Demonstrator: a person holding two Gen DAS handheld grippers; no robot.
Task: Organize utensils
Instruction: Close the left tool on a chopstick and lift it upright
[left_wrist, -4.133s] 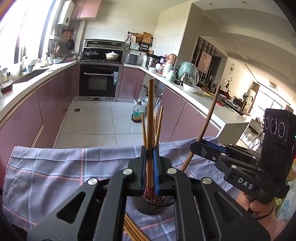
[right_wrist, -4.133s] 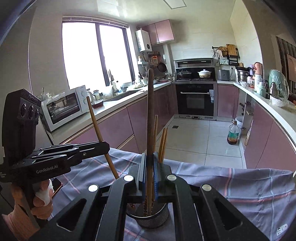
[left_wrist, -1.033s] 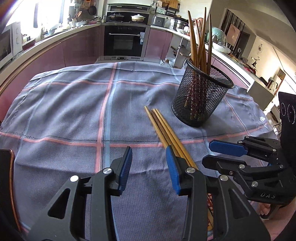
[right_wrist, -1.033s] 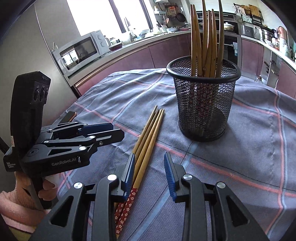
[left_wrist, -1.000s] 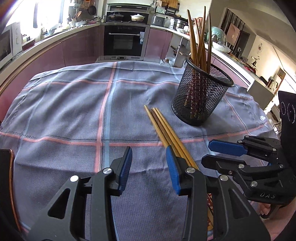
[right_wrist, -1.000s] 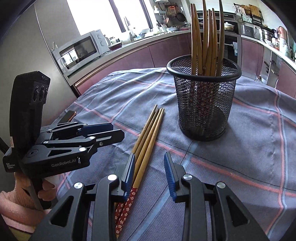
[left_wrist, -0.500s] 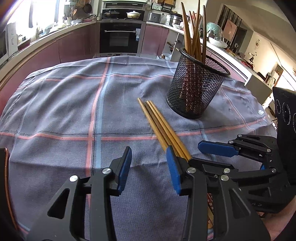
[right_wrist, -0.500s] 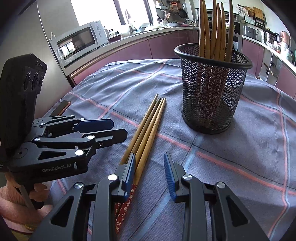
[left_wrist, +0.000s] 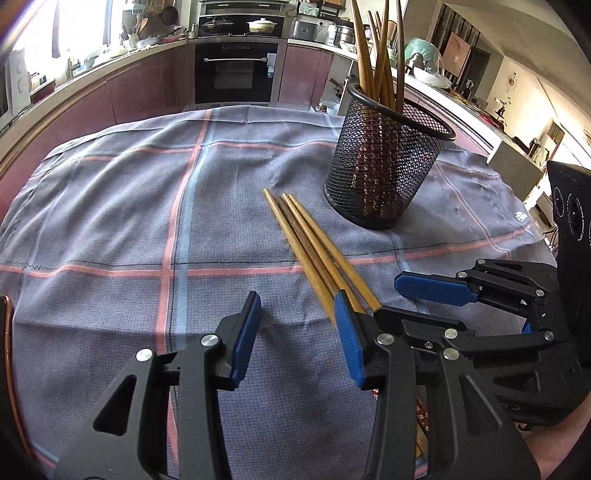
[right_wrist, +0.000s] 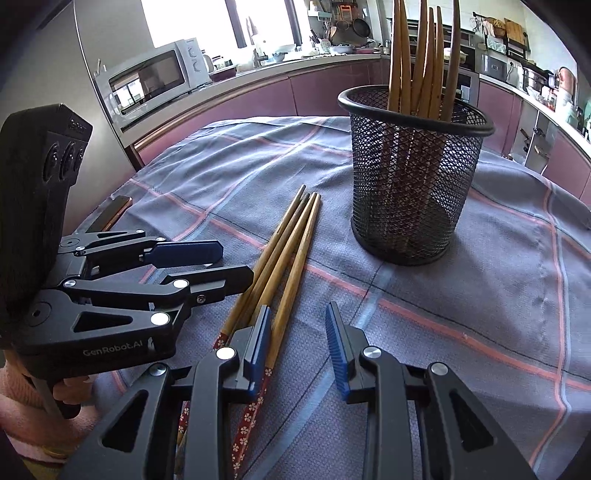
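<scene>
A black mesh cup stands upright on a blue-grey checked cloth with pink and light blue lines. Several wooden chopsticks stick up out of the cup, tips up.

Four more chopsticks lie flat on the cloth in a tight bunch, side by side and touching. Their thin ends point toward the cup and stop just beside its bottom. Their thick ends, red with little flowers, lie near the grippers.

The left gripper hangs low over the cloth. Its jaws are opening, and there is only bare cloth between them. Its right blue pad is right at the left side of the bunch. The pictures do not show if it touches.

The right gripper is spread too, with nothing pinched. Its left blue pad sits over the bunch, and one chopstick shows just inside the gap. The rest of the gap shows cloth.

The two grippers are close together, the left one on the left of the bunch and the right one on the right. A hand in a pink sleeve holds the left gripper.

A white microwave sits on the far counter.
</scene>
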